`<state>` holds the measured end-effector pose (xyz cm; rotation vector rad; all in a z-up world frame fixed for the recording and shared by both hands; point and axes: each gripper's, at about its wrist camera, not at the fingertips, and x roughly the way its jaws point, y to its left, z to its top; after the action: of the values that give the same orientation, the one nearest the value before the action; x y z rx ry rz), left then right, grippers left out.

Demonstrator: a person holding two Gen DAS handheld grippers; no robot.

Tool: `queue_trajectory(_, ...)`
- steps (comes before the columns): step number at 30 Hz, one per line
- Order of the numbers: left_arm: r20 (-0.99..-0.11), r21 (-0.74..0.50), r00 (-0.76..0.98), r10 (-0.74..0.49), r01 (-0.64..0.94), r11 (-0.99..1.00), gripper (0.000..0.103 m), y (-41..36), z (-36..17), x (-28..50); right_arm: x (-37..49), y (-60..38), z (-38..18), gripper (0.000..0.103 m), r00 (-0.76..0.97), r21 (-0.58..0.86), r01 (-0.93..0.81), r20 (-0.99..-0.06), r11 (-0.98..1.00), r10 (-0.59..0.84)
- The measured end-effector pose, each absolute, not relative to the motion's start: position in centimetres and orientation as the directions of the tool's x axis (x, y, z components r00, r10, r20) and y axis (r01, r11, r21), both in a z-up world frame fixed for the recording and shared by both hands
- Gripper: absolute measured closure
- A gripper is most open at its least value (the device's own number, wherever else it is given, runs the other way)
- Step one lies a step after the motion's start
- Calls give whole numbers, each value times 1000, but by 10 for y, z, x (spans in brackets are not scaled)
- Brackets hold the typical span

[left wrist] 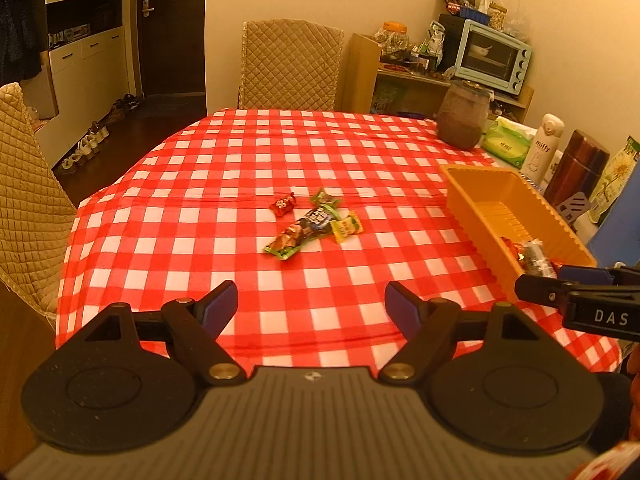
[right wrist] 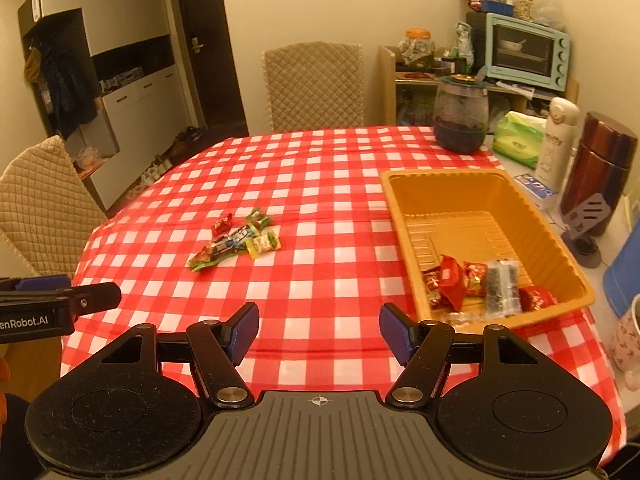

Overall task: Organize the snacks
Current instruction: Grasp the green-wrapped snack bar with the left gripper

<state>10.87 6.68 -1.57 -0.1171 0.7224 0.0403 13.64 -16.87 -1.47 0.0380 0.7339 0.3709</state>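
Observation:
A small heap of wrapped snacks [left wrist: 310, 224] lies mid-table on the red checked cloth: a long dark bar with green ends [right wrist: 224, 248], a red candy [left wrist: 283, 205], a yellow-green candy [left wrist: 347, 227] and a green one [left wrist: 323, 198]. An orange tray [right wrist: 560, 248] at the right holds several red packets [right wrist: 452, 282] and a clear packet [right wrist: 500, 288]. My left gripper [left wrist: 311, 306] is open and empty, near the front edge. My right gripper [right wrist: 319, 330] is open and empty, left of the tray's near corner; it also shows in the left wrist view [left wrist: 536, 286].
Behind the tray stand a dark jar [right wrist: 460, 116], a green tissue pack [right wrist: 516, 140], a white flask [right wrist: 558, 140] and a brown flask [right wrist: 600, 168]. Quilted chairs stand at the far side [right wrist: 314, 84] and the left [right wrist: 44, 204]. A mug [right wrist: 628, 344] sits at the right edge.

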Motion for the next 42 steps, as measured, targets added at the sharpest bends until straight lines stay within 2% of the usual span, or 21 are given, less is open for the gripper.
queue_trajectory(18, -702, -14, 711, -38, 40, 999, 26, 102, -71, 210, 231, -112, -69, 36, 620, 177, -411, -664, 894, 417)
queue_trajectory(22, -704, -5, 708, -56, 73, 997, 36, 108, -85, 232, 253, -98, -86, 36, 599, 172, -446, -672, 878, 436)
queue_trajectory(33, -720, 57, 689, -89, 186, 981, 42, 100, -122, 282, 293, -84, -117, 37, 576, 162, -467, -690, 869, 438)
queue_trajectory(42, -734, 36, 667, -128, 226, 974, 66, 93, -136, 308, 304, -78, -123, 37, 562, 162, -490, -692, 857, 453)
